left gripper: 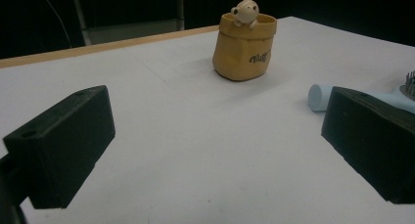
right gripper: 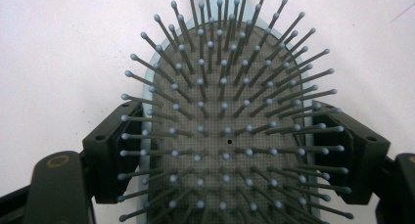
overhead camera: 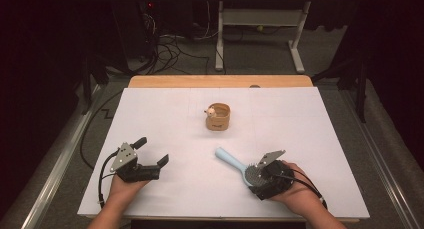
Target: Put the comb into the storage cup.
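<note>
We see the worktop covered by a white sheet, with a strip of bare wood showing along its far edge at 12 o'clock. Most of the sheet lies open: the whole far half is free apart from one pot, and the left and right margins are bare out to the edges.

Our left gripper rests near the 7 o'clock corner, its jaws spread wide with nothing between them; in the left gripper view only white sheet lies in the gap. It sits well apart from everything else.

Our right gripper sits near the front edge at 5 o'clock, over the head of the pale blue hairbrush. In the right gripper view the two jaws stand on either side of the brush head, bristles up, right against its rim; we cannot tell whether the pads are pressing on it. The brush handle points toward 10 o'clock, lying on the sheet.

The tan pot stands upright just beyond the centre, toward 12 o'clock. A small cream figure peeks over its rim; the inside is hidden from us.
</note>
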The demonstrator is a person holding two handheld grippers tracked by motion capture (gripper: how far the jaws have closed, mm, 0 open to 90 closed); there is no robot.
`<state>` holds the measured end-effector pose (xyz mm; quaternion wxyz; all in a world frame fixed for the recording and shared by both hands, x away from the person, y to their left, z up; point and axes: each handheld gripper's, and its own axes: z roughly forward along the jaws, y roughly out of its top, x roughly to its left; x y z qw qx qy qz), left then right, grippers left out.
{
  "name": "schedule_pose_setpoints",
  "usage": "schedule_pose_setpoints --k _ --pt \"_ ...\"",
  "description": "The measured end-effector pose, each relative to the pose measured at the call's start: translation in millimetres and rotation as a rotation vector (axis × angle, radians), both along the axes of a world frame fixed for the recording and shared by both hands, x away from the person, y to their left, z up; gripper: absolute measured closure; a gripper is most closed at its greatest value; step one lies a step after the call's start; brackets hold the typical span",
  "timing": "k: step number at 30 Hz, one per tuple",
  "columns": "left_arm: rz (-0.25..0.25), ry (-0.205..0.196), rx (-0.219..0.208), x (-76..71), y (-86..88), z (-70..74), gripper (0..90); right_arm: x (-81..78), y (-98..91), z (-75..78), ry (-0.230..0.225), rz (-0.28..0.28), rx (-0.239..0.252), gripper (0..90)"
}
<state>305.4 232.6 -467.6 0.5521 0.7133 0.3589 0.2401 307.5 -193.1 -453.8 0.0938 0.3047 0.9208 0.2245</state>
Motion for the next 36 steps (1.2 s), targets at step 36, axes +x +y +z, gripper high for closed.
schedule_pose_setpoints --k 36 --pt "0.009 -0.010 0.005 1.9 -1.0 7.9 0.0 12.1 -1.7 20.9 -0.003 -0.031 0.042 21.0"
